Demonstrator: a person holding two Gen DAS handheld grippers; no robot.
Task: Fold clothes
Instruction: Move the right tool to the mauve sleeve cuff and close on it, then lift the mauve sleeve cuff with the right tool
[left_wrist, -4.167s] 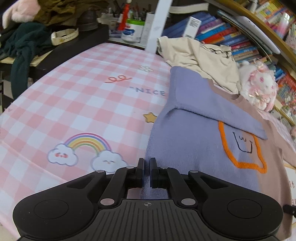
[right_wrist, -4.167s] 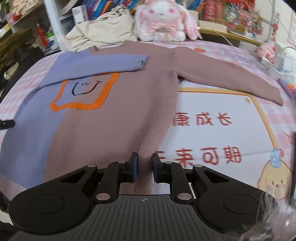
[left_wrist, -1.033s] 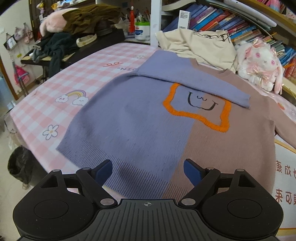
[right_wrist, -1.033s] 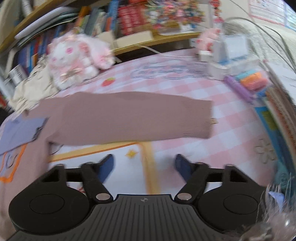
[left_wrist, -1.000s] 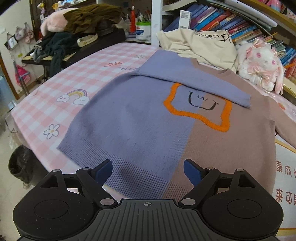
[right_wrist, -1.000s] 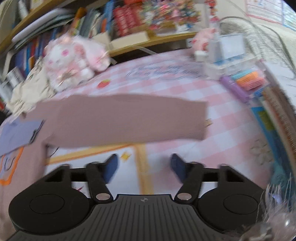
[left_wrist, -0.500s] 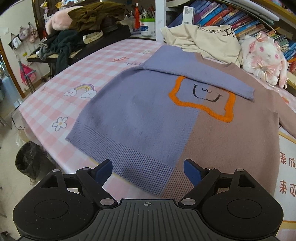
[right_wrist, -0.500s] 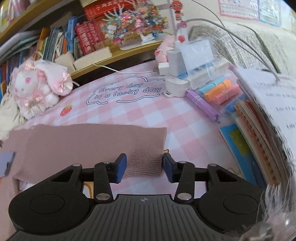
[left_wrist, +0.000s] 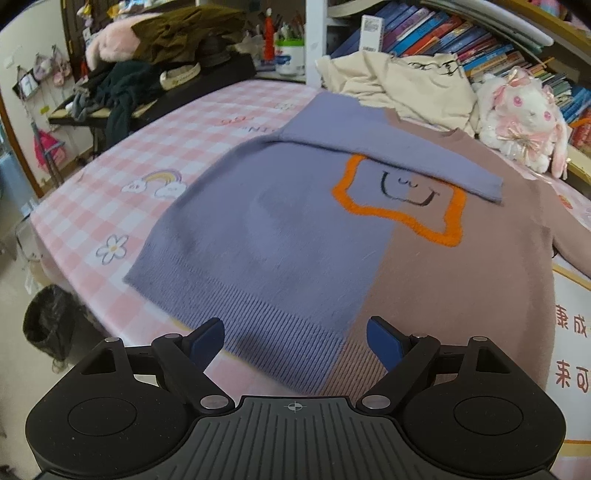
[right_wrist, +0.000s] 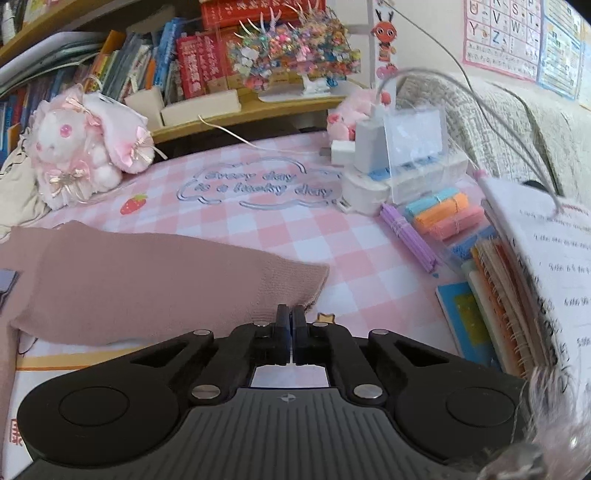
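My right claw (right_wrist: 291, 314) has just pinched shut on the cuff of the sweater's brown sleeve (right_wrist: 147, 284); the 2 pads meet with the knit edge caught between them. That sleeve stretches flat to the left of the claw across the pink checked cloth (right_wrist: 351, 251), and its cuff end lifts slightly where I hold it. My left claw (left_wrist: 295, 336) hangs wide open above the sweater's (left_wrist: 295, 229) ribbed hem, holding nothing, the hem lying between and just ahead of its 2 blue pads (left_wrist: 208, 334). The sweater lies spread face up on the table, purple half on the left, brown half on the right, with the purple sleeve (left_wrist: 388, 155) already folded across the chest over the orange outline.
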